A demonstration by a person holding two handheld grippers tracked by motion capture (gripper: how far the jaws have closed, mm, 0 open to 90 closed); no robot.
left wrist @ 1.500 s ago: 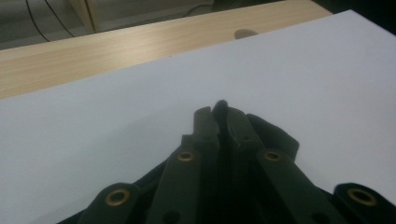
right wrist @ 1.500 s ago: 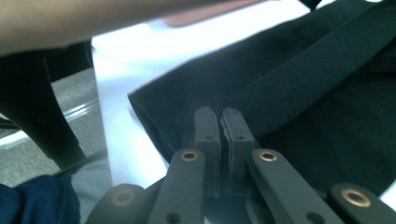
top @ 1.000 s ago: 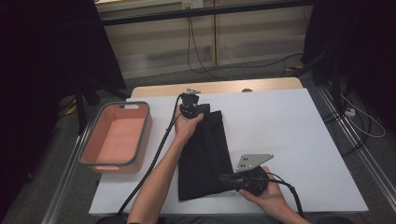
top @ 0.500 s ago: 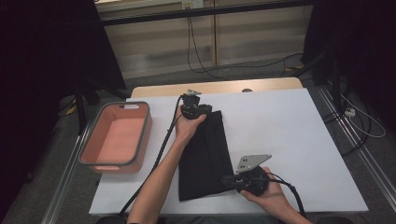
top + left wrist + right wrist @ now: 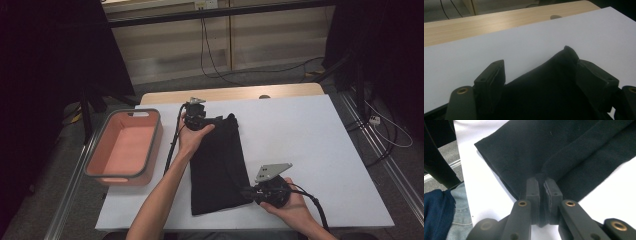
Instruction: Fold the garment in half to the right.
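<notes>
A black cloth (image 5: 217, 165) lies flat and lengthwise on the white table (image 5: 310, 140). At its far end, my left gripper (image 5: 218, 120) has just been opening its jaws. In the left gripper view the jaws stand apart (image 5: 540, 66) with the cloth's far corner (image 5: 569, 53) lying loose between them. My right gripper (image 5: 246, 191) is at the near right corner of the cloth. In the right gripper view it is shut (image 5: 542, 182) on a fold at the black cloth's edge (image 5: 564, 162).
A pink bin (image 5: 100, 160) with a grey rim stands at the table's left edge. A wooden strip (image 5: 280, 91) runs along the far edge. Cables (image 5: 220, 60) lie on the floor beyond. White table surface stretches to the right of the cloth.
The left gripper's jaws have opened and let go of the cloth's far corner, and that hand has drawn slightly left. The right gripper keeps its grip and has not moved.
</notes>
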